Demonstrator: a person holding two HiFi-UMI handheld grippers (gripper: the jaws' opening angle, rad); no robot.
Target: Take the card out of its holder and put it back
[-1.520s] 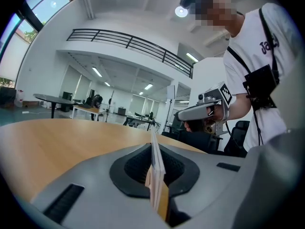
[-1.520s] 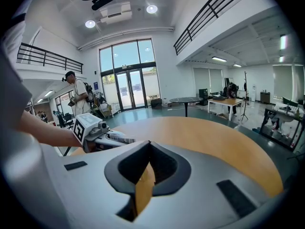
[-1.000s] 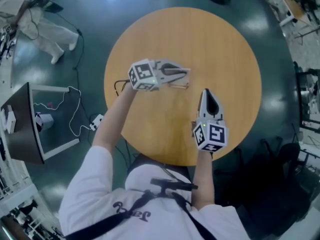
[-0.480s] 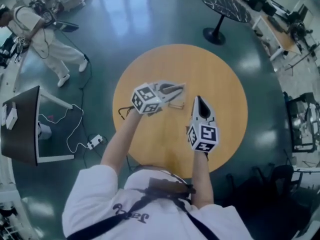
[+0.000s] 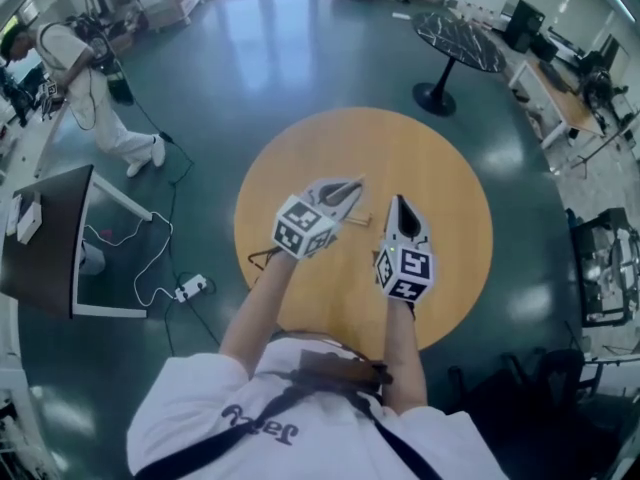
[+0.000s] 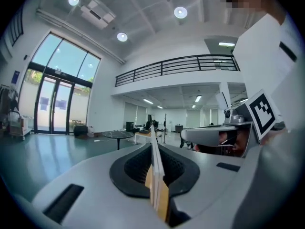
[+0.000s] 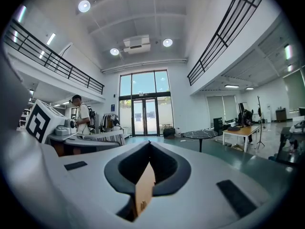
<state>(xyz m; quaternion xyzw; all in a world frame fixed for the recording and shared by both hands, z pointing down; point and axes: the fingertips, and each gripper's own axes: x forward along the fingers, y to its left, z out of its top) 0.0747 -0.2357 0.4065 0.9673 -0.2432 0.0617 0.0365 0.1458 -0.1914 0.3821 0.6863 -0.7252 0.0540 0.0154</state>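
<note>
Both grippers hang in the air above the round wooden table [image 5: 440, 168]. My left gripper [image 5: 352, 185] points up and to the right. It is shut on a thin flat holder [image 6: 156, 168] made of white and tan layers, which I see edge on. My right gripper [image 5: 400, 201] points away from me and is shut on a single tan card [image 7: 144, 187] with small print near its lower edge. A thin tan strip [image 5: 358, 218] shows just under the left gripper's tips, too small to identify. Both gripper views look out across the hall, not at the table.
A person in white [image 5: 75, 63] stands on the green floor at the far left. A dark screen on a stand [image 5: 45, 243] with cables and a power strip [image 5: 190, 288] is at my left. A black marble table [image 5: 455, 38] stands behind, and desks [image 5: 570, 78] stand at the right.
The grippers have come closer together. The left one has turned from pointing right to pointing up and right. The head view has pulled back from the table.
</note>
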